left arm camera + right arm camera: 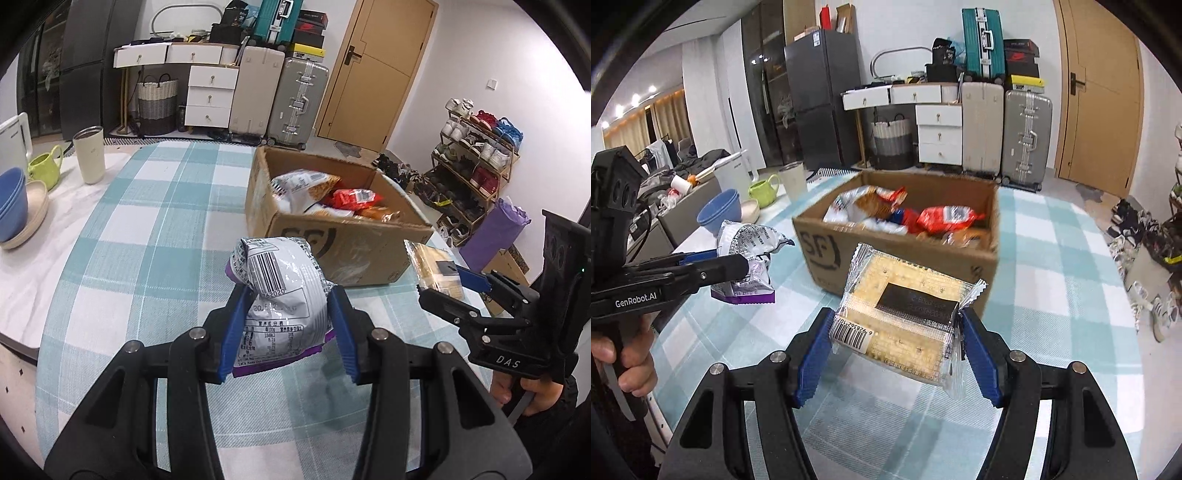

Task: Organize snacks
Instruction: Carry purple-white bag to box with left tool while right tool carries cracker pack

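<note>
My left gripper (288, 328) is shut on a silver and purple snack bag (279, 291), held above the checked tablecloth in front of the cardboard box (354, 243). The bag also shows in the right wrist view (750, 258), at the left. My right gripper (897, 350) is shut on a clear packet of crackers (905, 317), held above the table before the box (827, 251). The cracker packet shows at the right in the left wrist view (436, 269). The box holds several snack packets, among them a red one (945, 218).
Blue bowls (13, 203), a green jug (46, 168) and a cream tumbler (90, 155) stand at the table's left. Suitcases (295, 99), white drawers and a basket line the far wall. A shoe rack (476, 162) stands at the right.
</note>
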Available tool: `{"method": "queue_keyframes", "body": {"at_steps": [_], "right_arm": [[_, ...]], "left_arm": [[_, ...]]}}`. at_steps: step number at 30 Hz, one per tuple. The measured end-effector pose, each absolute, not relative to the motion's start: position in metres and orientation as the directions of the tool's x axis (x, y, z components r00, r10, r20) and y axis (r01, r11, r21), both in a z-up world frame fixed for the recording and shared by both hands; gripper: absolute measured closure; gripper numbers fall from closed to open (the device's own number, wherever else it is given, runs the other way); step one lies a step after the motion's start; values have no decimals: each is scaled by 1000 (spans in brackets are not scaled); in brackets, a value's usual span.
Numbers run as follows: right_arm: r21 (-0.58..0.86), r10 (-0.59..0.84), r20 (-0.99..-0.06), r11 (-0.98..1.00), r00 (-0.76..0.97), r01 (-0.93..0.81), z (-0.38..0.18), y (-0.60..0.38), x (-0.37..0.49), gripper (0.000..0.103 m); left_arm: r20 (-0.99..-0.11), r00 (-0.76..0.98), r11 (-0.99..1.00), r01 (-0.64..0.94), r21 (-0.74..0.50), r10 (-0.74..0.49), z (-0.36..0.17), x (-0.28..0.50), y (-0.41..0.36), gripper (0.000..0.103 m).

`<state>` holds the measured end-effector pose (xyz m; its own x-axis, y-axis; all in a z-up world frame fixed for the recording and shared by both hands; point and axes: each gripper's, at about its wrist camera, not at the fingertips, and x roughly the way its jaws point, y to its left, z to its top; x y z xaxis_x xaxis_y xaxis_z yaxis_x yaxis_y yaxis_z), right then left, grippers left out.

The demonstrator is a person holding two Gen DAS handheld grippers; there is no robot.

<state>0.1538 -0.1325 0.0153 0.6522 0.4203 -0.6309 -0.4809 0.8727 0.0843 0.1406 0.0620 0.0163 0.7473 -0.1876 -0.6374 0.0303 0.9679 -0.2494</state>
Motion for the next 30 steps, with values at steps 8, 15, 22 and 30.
{"method": "queue_keyframes", "body": {"at_steps": [8,15,22,30], "right_arm": [[76,422,-597,876,682,-476,42,-144,168,35],[65,419,-583,878,696,-474,59,-149,182,35],[75,430,-567,876,703,-476,66,-147,198,35],[76,438,-580,869,687,-490,63,-137,223,35]], "left_arm": [[-615,764,973,68,-220,-193,46,164,42,61],[-600,774,974,95,-208,-203,69,186,29,61],[-591,781,975,110,-191,-204,86,207,20,61],[-597,777,976,106,-188,-199,90,234,19,61]]}}
